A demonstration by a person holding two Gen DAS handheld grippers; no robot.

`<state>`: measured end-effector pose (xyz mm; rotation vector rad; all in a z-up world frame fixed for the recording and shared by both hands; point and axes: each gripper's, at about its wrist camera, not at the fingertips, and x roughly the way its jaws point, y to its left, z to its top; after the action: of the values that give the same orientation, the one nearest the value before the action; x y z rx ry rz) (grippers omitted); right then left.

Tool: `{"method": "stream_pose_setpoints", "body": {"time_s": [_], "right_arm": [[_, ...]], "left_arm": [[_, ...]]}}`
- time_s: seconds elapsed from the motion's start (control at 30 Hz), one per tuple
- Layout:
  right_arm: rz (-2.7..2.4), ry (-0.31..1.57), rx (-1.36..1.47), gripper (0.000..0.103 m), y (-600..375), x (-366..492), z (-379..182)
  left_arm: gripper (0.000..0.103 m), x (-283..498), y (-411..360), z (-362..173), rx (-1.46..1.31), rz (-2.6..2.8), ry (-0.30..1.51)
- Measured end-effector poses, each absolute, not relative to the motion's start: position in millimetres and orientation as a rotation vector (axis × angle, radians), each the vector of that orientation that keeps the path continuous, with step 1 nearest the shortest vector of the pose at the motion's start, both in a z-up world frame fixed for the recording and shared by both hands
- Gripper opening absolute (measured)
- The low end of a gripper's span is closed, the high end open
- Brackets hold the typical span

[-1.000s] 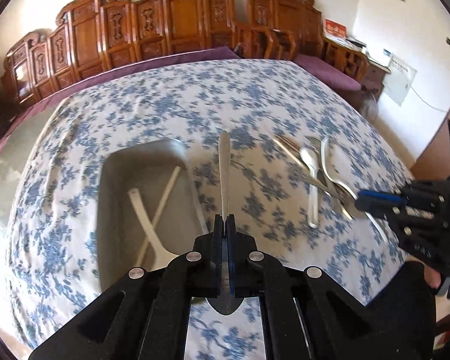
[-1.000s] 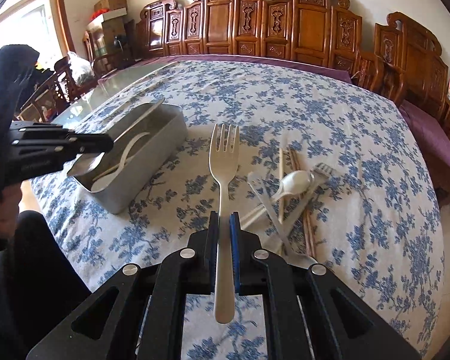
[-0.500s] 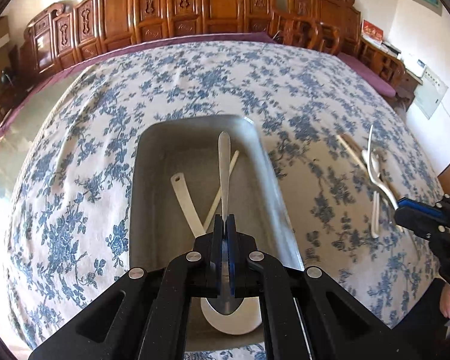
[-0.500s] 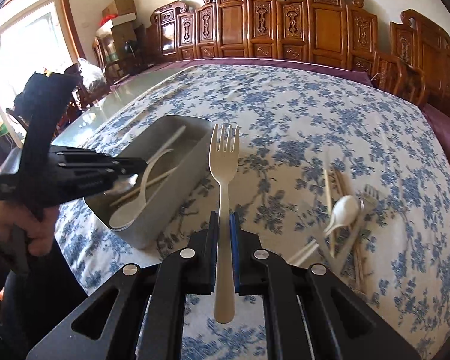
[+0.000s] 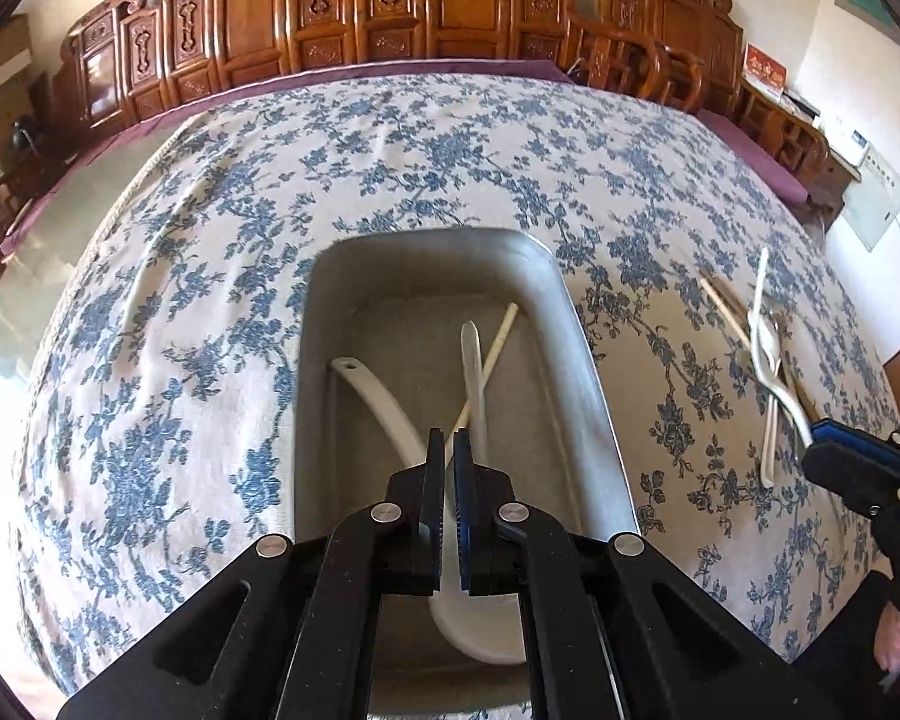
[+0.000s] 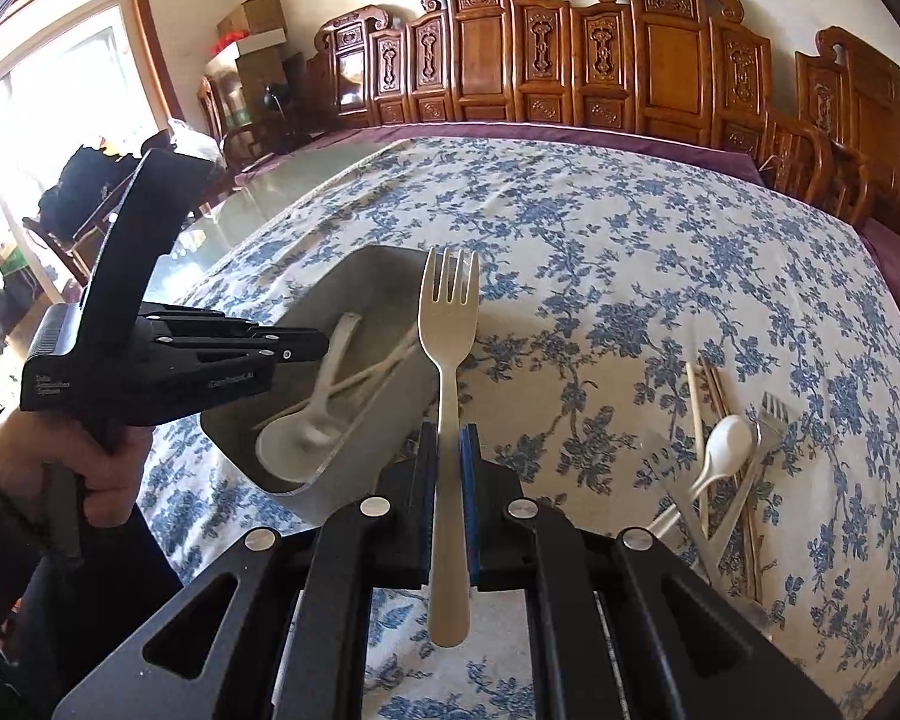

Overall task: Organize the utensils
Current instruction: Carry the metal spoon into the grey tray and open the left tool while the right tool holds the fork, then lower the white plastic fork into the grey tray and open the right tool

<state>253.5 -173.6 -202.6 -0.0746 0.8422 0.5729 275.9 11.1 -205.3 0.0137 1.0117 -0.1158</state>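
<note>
left gripper (image 5: 448,450) hangs with jaws slightly parted; right gripper (image 6: 448,441) is clamped tight.

A white tablecloth (image 5: 390,180) printed with blue flower sprays covers the table, with a purple cloth (image 6: 570,135) edging its far side. The near metal tray (image 5: 588,396) is dull silver-grey; inside lie a white spoon (image 5: 384,408) and a cream chopstick (image 5: 498,348). The fork (image 6: 448,360) is pale cream. Both the left gripper (image 5: 447,450) and right gripper (image 6: 448,438) are black with blue pads (image 6: 468,480). On the right lie white, silver and tan utensils (image 6: 720,456). The far carved chairs (image 6: 570,60) are reddish-brown.
</note>
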Motion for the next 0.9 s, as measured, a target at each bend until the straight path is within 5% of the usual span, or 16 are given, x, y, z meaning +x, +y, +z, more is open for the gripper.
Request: {"method": "stream_pose_setpoints", "body": {"time_s": [0.9], "right_arm": [[0.585, 0.91, 0.02, 0.009, -68.9, 299.3, -207.1]], "left_arm": [[0.002, 226.4, 85.1, -139.2, -0.005, -0.063, 0.881]]}}
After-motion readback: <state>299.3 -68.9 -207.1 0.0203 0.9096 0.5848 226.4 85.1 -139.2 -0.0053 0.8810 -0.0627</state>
